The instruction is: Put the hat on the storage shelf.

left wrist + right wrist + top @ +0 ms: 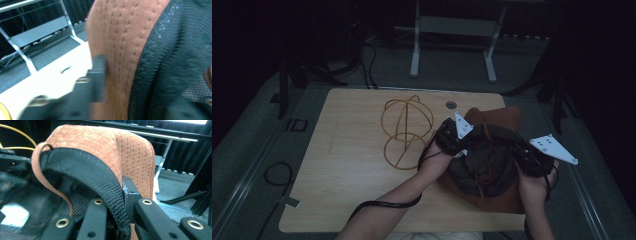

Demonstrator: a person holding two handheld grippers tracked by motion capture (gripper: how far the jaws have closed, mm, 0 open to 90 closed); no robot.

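On my light wooden worktop (347, 165) a yellow wire-loop frame (406, 131) stood left of centre. A small round grommet (451, 105) sat near the far edge. Beyond the worktop I noted a white metal stand (454, 40) on grey floor (257, 125).

Both forearms are bare, with no sleeve showing on either. The left gripper (451, 136) is black and carries a pale three-cornered plate on top; a black cable trails from it along the forearm. The right gripper (528, 158) is black too, and its own pale plate is dotted with small holes. In the right gripper view, its black jaws bear brass-ringed screw holes.
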